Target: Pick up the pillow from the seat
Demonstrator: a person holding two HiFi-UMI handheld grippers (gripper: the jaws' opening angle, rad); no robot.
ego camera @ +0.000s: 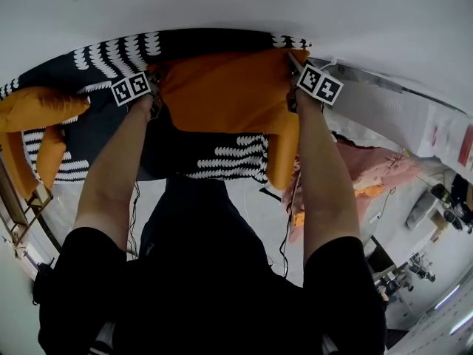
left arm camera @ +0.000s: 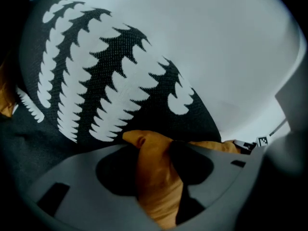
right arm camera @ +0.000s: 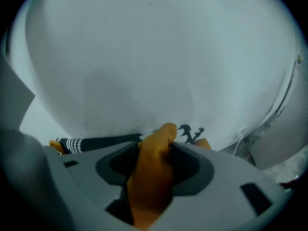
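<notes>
Above the black-and-white patterned seat (ego camera: 222, 161), head view: the orange pillow (ego camera: 225, 91) is held by both upper corners and is apparently lifted clear, though contact underneath cannot be ruled out.

Left gripper view: the left gripper (left arm camera: 155, 153) is clamped on a fold of pillow fabric.

Right gripper view: the right gripper (right arm camera: 154, 153) is likewise closed on a pillow corner.

The head view looks steeply down from overhead onto the orange pillow (ego camera: 222, 87) and the patterned seat (ego camera: 229, 157). The left gripper view and right gripper view each sit just behind their jaws, tight against that same pillow, facing the white wall (right arm camera: 144, 57).
</notes>
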